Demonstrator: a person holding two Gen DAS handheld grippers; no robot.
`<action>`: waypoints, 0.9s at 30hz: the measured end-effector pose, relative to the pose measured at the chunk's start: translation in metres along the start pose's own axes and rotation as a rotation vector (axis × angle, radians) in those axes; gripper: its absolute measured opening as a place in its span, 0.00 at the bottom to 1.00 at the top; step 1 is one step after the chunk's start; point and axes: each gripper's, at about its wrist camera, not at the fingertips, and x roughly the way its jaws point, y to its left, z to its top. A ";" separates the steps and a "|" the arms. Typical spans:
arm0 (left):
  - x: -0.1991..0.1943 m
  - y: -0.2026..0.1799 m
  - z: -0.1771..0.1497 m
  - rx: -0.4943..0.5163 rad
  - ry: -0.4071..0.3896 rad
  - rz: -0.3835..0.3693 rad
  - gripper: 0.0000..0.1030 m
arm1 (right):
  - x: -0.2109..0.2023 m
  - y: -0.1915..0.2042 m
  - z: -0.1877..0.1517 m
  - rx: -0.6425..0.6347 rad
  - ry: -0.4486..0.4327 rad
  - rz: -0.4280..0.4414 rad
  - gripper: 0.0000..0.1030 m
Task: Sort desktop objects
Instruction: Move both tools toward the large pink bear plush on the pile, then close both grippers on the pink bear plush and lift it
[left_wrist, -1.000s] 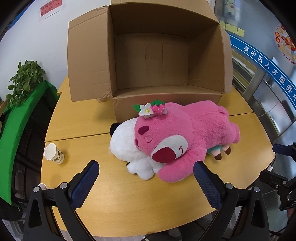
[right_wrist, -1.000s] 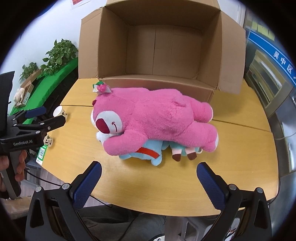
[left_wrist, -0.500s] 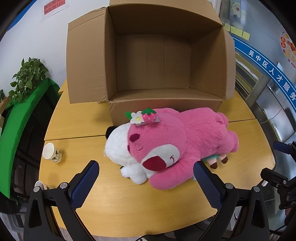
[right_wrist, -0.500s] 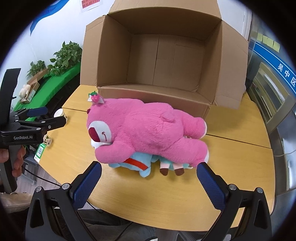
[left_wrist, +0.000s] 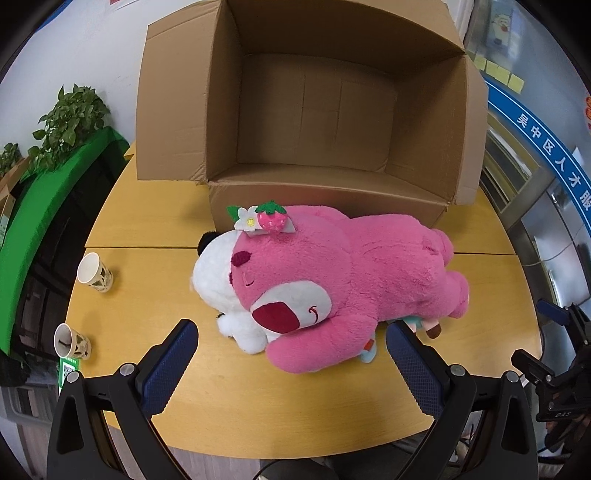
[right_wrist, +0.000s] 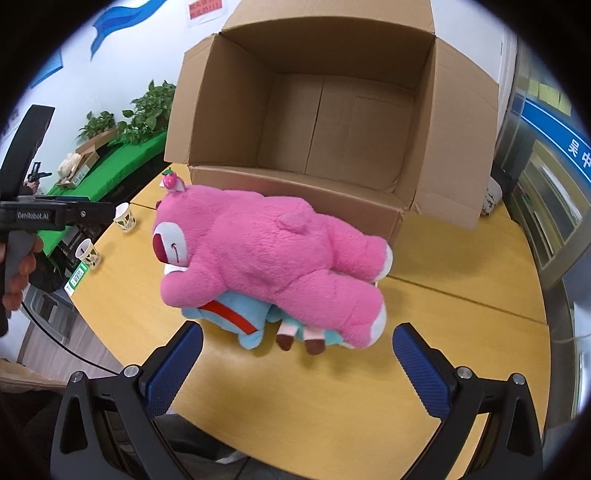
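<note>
Left wrist view: the left gripper (left_wrist: 291, 363) hovers with fingers wide before the pink bear (left_wrist: 343, 280), which lies on a white plush (left_wrist: 212, 278) on the counter (left_wrist: 147, 229), just before the open box (left_wrist: 332, 122). Right wrist view: the right gripper (right_wrist: 297, 365), fingers wide, faces the bear (right_wrist: 273, 254) atop what may be a blue plush (right_wrist: 240, 317).

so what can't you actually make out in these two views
- White plush, left wrist view: the pink bear lies on it; only its head and a paw show.
- Blue plush, right wrist view: mostly under the bear; its face is hidden.
- Box floor, both views: the near wall hides the front strip.
- Green label, right wrist view: too small to read.
</note>
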 end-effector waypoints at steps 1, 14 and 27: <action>0.000 0.000 0.000 -0.005 -0.001 0.003 1.00 | -0.001 -0.003 -0.001 -0.012 -0.029 -0.014 1.00; 0.010 0.016 0.006 -0.057 0.006 -0.045 1.00 | 0.027 -0.029 -0.004 -0.041 -0.125 0.047 1.00; 0.067 0.079 0.051 0.027 0.074 -0.435 1.00 | 0.059 -0.107 0.005 0.362 0.054 0.297 1.00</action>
